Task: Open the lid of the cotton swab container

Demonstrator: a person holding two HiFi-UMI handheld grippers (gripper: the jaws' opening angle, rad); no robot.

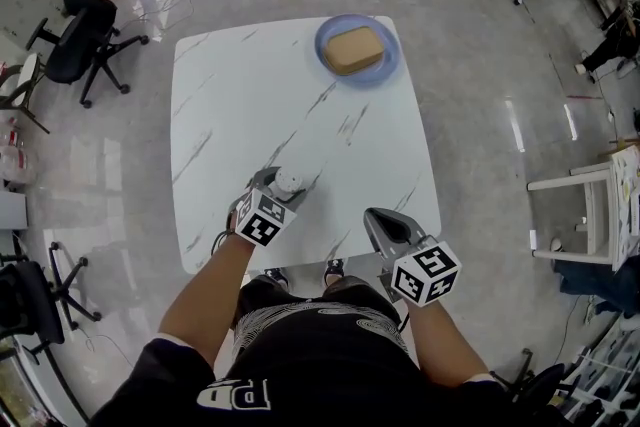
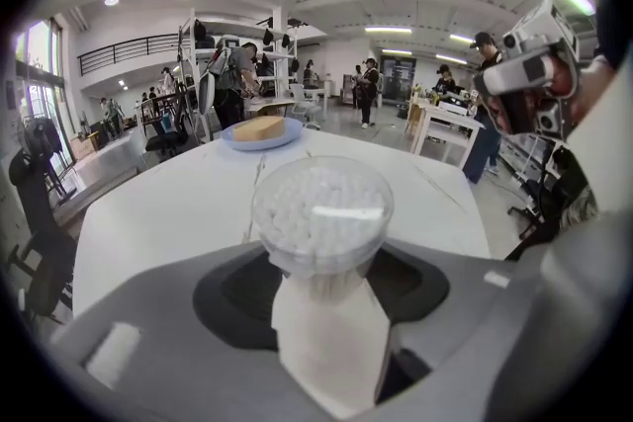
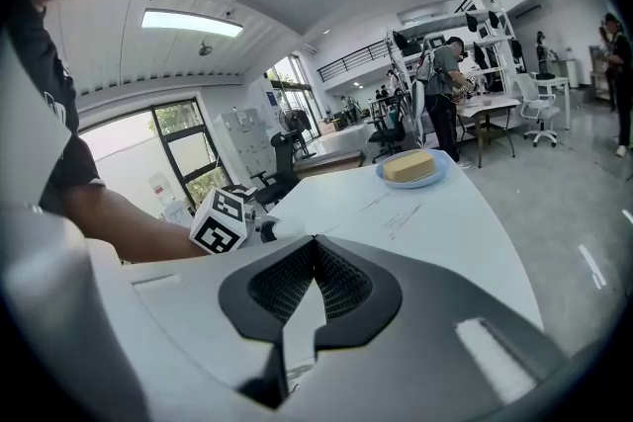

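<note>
At the lower left of the head view, the left gripper (image 1: 272, 193) is clamped on the container (image 1: 291, 180), close to the near edge of the table (image 1: 230, 95). Its own view shows the jaws pressed on the body below the top. The clear lid (image 2: 322, 203) stands free above them at the middle of the frame, with the white swab heads showing through it. The container looks about upright, its long axis running from the jaws up towards the lid, so I judge the lid has to come off upward, away from the left gripper. Its base is hidden, so I cannot tell whether it rests on the table.

At the upper middle of the head view, well apart from both grippers, a plate (image 1: 328, 61) holds a tan block (image 1: 353, 49). It plays no part here.

At the lower right, the right gripper (image 1: 380, 223) is closed, with its jaws together and nothing between them. It hangs near the table's front edge, apart from the container. From there the lid lies to the left and a little higher in the frame. This is the free hand and the only one placed to take the lid. I judge it has to open its jaws first, then come in leftward at lid height, above the left jaws.
</note>
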